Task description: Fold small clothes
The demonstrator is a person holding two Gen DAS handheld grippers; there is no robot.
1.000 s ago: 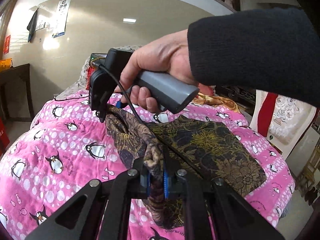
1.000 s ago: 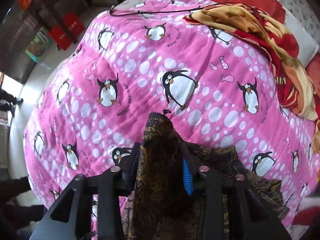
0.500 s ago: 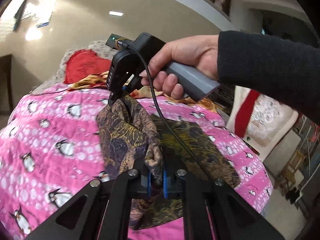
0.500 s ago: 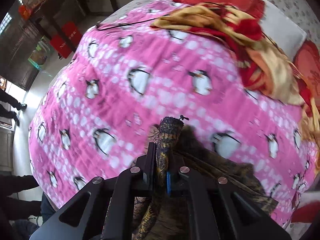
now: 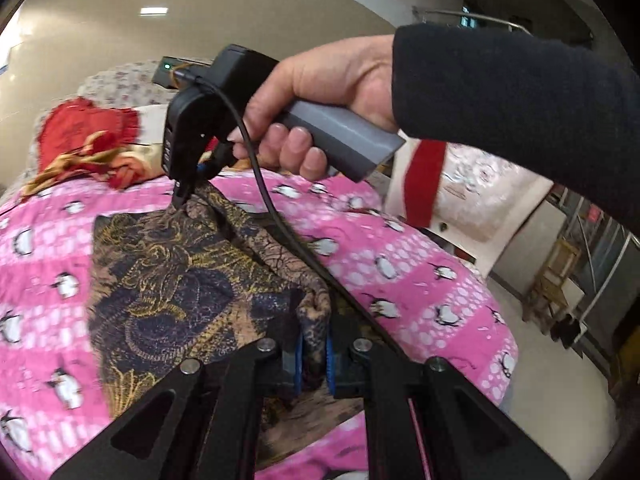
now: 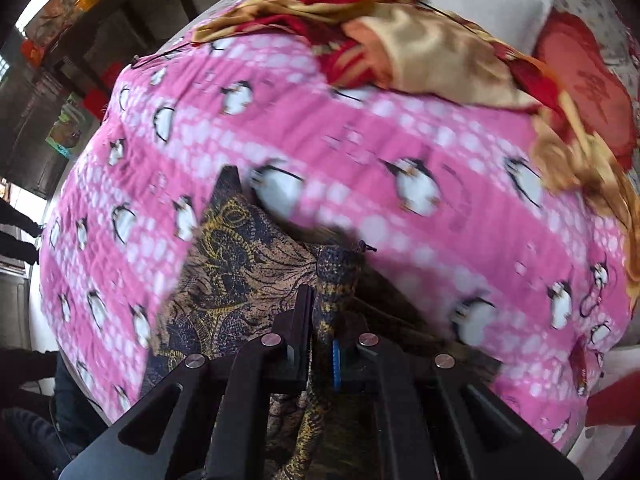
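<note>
Two grippers clamp patterned cloth (image 5: 168, 280) | pink penguin quilt (image 6: 400, 140) | red-gold fabric (image 6: 400, 40) behind

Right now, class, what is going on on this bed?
A person is folding a dark gold-patterned garment on a pink penguin quilt. The left gripper and the right gripper each pinch a bunched edge of it in shut jaws, holding that side above the part lying flat. A red-and-gold cloth lies beyond.
</note>
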